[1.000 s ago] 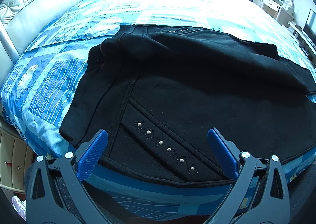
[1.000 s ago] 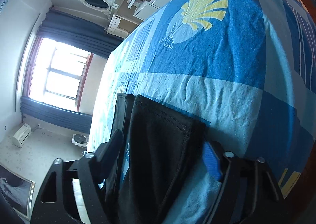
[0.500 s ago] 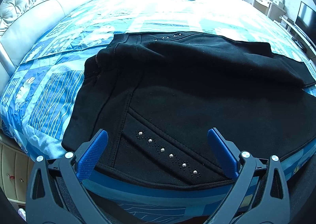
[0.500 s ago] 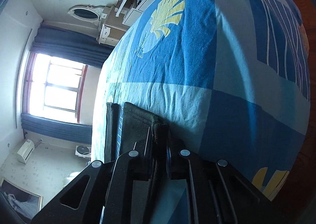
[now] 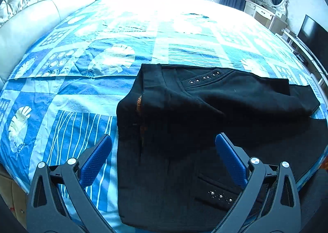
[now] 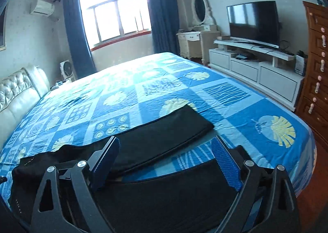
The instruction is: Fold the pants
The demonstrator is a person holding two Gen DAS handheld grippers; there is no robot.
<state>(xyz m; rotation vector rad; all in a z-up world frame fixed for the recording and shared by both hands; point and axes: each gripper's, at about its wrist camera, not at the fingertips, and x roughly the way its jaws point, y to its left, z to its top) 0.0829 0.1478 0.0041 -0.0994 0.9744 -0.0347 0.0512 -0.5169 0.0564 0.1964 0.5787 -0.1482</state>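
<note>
On the bed (image 5: 86,93) our pants (image 5: 184,130) lie half folded, left gripper (image 5: 164,159) released, right gripper (image 6: 166,163) opening empty above them.

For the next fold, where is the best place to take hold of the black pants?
Probably the waistband corner nearest the left gripper: the black pants lie flat on the bedspread with that edge exposed. Come low from the bed's near side, one of the jaws sliding under. The right gripper is opening, holding nothing.
</note>
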